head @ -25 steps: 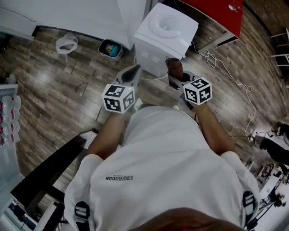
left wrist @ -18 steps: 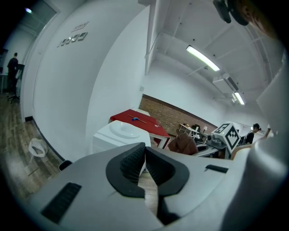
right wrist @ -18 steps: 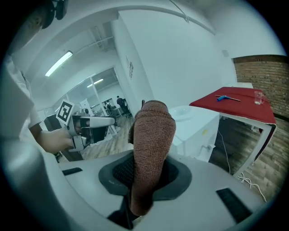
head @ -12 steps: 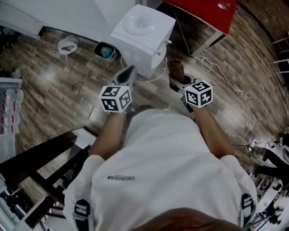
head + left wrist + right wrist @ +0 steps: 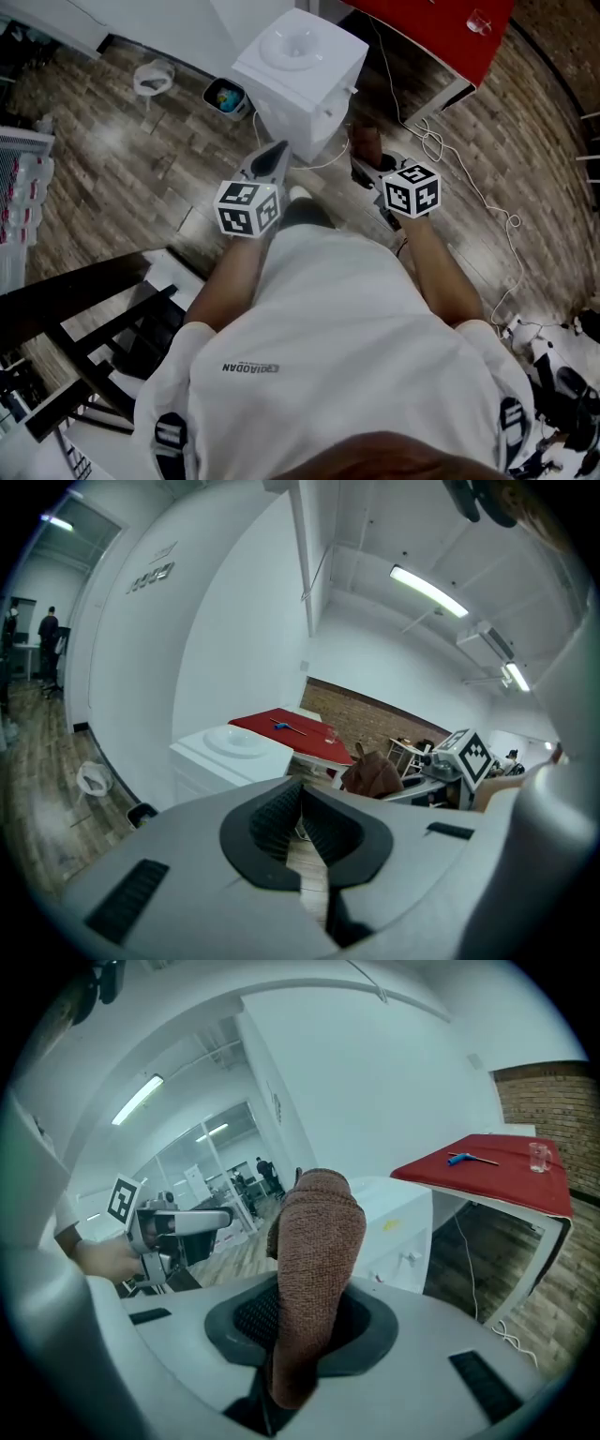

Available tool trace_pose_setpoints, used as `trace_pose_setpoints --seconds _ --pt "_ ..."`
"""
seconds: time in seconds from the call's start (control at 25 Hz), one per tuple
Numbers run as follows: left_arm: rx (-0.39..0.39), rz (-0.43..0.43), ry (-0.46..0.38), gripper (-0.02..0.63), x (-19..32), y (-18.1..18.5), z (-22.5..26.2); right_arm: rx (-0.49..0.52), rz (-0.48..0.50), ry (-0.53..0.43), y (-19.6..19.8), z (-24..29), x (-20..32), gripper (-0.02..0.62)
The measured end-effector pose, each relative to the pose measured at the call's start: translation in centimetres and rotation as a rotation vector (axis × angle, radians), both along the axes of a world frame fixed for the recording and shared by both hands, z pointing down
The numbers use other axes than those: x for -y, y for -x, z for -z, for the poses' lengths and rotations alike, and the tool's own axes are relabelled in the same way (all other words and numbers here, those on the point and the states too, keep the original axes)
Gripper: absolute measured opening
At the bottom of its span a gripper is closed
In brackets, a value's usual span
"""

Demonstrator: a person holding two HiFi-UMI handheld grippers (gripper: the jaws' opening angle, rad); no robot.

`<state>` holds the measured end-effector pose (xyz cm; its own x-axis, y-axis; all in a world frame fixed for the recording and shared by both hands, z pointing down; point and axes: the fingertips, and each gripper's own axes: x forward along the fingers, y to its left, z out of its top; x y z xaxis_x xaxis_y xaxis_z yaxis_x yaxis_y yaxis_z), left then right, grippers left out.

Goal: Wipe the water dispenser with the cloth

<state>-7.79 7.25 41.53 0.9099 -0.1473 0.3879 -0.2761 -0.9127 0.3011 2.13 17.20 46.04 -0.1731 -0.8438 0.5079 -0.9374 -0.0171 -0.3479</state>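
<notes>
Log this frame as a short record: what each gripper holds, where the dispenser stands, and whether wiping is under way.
left gripper: jaws together, nothing between them
right gripper: shut on the brown cloth, which sticks up past the jaws
water dispenser: white, on the wood floor ahead of both grippers, round recess on top with no bottle
cloth contact: none, the cloth is held apart from the dispenser
nearby: red table beside the dispenser, small bin on its other side, white cable on the floor
wiping: not yet begun
</notes>
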Motion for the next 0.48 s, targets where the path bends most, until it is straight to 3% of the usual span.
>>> trace_pose_setpoints --seconds 0.16,0.48 --pt "0.032 0.052 -0.04 0.001 2.7 0.5 -0.7 -0.007 0.105 0.029 -0.1 -0.4 5.1 0.069" --pt "-0.015 0.208 0.028 0.0 10.3 -2.0 -1.0 -0.046 0.354 0.167 -0.3 -2.1 15.5 0.069"
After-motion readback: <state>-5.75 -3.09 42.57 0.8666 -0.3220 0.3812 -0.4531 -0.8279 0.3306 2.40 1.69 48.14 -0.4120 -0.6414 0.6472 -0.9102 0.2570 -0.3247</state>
